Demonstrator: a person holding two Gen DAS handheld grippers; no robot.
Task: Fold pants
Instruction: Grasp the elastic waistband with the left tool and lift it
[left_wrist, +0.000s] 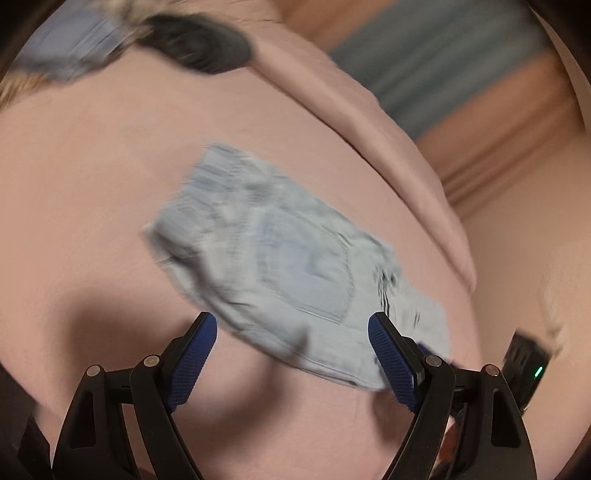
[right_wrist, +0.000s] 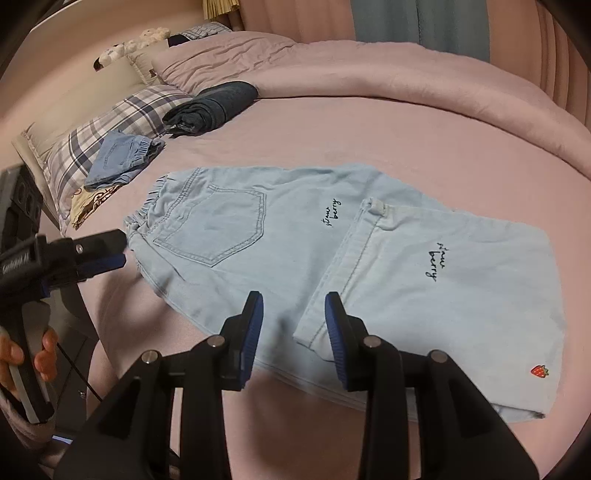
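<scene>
Light blue pants (right_wrist: 295, 221) lie on the pink bed sheet (right_wrist: 332, 129), folded in half lengthwise, back pocket (right_wrist: 218, 229) up. The leg end is folded back over them and shows a strawberry patch (right_wrist: 539, 370). My right gripper (right_wrist: 294, 299) hovers over their near edge, its jaws partly apart and holding nothing. My left gripper (right_wrist: 123, 249) sits at the elastic waistband on the left, held by a person's hand (right_wrist: 22, 354). In the blurred left wrist view, the left gripper (left_wrist: 291, 319) stands wide open just above the pants (left_wrist: 295, 251), gripping nothing.
A dark folded garment (right_wrist: 218, 105) and small folded blue jeans (right_wrist: 118, 158) rest by a plaid pillow (right_wrist: 110, 122) at the back left. A rolled pink duvet (right_wrist: 406, 85) runs along the far side. Stuffed toys (right_wrist: 129, 46) sit at the headboard.
</scene>
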